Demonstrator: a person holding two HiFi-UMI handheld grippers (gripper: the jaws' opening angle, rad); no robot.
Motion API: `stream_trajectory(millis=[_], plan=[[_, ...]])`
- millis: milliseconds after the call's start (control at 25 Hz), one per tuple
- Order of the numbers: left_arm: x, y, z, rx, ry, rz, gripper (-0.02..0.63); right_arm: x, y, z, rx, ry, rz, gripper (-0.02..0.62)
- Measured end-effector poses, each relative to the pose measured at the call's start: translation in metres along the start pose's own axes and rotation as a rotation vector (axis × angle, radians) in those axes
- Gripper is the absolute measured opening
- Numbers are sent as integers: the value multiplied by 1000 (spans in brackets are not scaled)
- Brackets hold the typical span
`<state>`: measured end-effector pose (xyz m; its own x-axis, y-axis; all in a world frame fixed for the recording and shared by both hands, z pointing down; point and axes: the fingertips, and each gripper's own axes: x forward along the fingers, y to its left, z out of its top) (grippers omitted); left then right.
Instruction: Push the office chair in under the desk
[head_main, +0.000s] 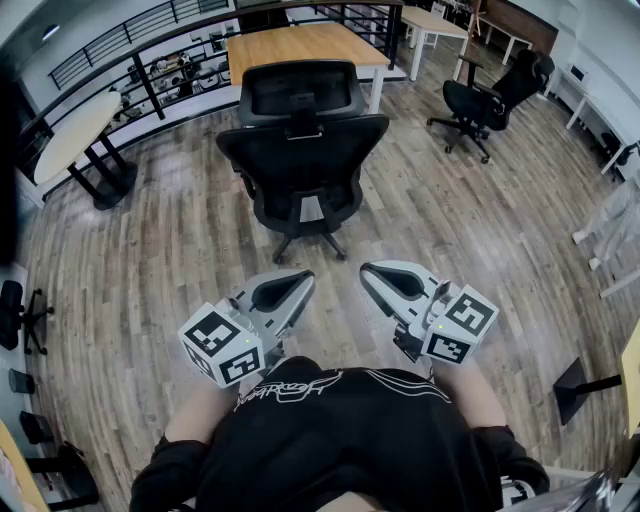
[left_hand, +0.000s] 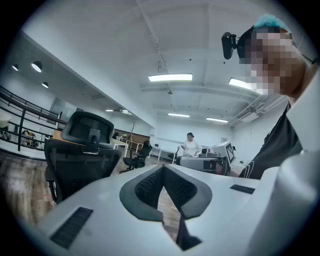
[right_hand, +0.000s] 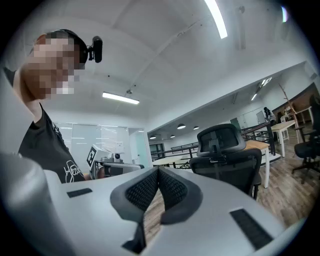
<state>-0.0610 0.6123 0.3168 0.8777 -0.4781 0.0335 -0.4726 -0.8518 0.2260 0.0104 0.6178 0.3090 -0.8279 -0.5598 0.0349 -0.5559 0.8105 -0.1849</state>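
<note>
Far left: black railing (head_main: 150, 50) runs along the floor edge, with a round pale table (head_main: 75, 135) just inside it and a small black chair (head_main: 15, 310) at the frame border. From there to centre it's bare wood floor (head_main: 180, 240). Left gripper (head_main: 303, 276) is held level in front of the person, jaws fully together with nothing between them. Office chair (head_main: 300, 150) is dead ahead, backrest toward the person and seat toward the wooden desk (head_main: 300, 45). In the head view its headrest overlaps the desk's near edge, and its star base sits on open floor. There's a clear strip of floor between both grippers and the chair base. Right gripper (head_main: 366, 268) is beside the left one, also level, jaws closed and empty. Right of the chair there's open floor, then a second black office chair (head_main: 490, 95) well apart from the first, with white tables (head_main: 435, 25) beyond it. A black stand base (head_main: 575, 390) sits at near right.
</note>
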Motion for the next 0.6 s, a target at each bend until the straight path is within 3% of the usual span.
stream_trajectory(millis=[320, 600], plan=[[4, 18, -2, 35, 6, 25, 8, 10, -19, -5, -15, 17, -55, 41], [14, 74, 0, 86, 36, 88, 9, 27, -69, -5, -96, 65, -154, 41]])
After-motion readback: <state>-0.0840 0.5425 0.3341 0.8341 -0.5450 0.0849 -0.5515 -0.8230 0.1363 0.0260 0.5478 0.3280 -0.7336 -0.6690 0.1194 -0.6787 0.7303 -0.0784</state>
